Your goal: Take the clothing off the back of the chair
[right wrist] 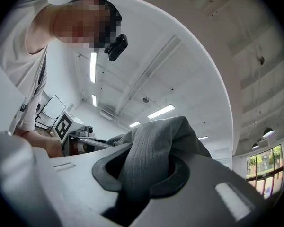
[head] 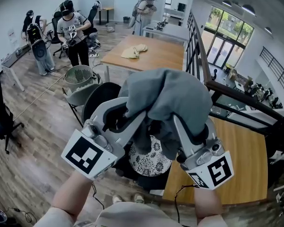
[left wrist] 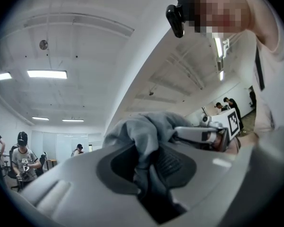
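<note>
A grey garment (head: 170, 98) is bunched up and held in the air between my two grippers, above the chair. The chair's black back (head: 95, 103) and floral seat (head: 149, 161) lie below it. My left gripper (head: 132, 112) is shut on the left part of the garment (left wrist: 142, 131), which is pinched between its dark pads (left wrist: 177, 164). My right gripper (head: 178, 121) is shut on the right part; the ribbed cloth (right wrist: 156, 150) fills its jaws. Both sets of fingertips are buried under cloth. The two grippers point upward, towards the ceiling.
A wooden table (head: 241, 167) stands just right of the chair. A farther wooden table (head: 156, 56) bears a yellowish cloth (head: 134, 51). A grey basket (head: 79, 77) sits behind the chair. Several people stand at the back left; a black railing (head: 203, 65) runs along the right.
</note>
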`<action>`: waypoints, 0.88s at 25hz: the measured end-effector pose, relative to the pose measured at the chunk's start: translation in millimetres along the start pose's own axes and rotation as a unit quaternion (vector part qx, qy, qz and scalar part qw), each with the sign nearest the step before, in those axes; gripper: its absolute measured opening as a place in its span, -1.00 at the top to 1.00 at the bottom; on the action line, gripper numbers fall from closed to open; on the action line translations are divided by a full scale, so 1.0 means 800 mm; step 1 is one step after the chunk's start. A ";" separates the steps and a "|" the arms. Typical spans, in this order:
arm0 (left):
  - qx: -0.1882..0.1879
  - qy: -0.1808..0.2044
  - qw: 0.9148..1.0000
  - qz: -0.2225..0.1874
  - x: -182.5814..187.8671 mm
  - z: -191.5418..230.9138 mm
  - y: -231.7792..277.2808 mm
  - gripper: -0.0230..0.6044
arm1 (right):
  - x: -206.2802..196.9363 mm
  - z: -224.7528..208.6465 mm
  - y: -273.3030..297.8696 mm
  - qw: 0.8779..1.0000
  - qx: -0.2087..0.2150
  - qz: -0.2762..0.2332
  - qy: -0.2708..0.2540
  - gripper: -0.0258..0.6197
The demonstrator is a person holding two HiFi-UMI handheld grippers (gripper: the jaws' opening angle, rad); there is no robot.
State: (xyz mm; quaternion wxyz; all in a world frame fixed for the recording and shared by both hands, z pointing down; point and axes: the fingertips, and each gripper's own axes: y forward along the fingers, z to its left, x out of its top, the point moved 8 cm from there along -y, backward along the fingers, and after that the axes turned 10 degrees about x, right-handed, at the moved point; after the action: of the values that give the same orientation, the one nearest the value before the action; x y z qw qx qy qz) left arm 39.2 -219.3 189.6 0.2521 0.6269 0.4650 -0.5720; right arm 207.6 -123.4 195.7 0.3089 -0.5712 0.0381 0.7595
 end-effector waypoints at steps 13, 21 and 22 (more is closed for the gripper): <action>-0.009 -0.027 0.998 0.064 -0.097 -0.049 -0.007 0.63 | -0.089 0.023 -0.050 0.996 -0.009 0.058 0.063 0.68; -0.007 -0.053 0.994 0.093 -0.138 -0.063 -0.021 0.63 | -0.127 0.040 -0.066 0.993 -0.006 0.070 0.094 0.67; -0.007 -0.053 0.994 0.094 -0.141 -0.064 -0.021 0.63 | -0.129 0.040 -0.067 0.993 -0.007 0.071 0.097 0.67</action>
State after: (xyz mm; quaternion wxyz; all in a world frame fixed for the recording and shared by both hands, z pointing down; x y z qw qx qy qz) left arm 59.3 -201.5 311.5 0.3338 0.6347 0.3936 -0.5752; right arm 224.1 -110.9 314.3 0.2455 -0.6400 0.1032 0.7207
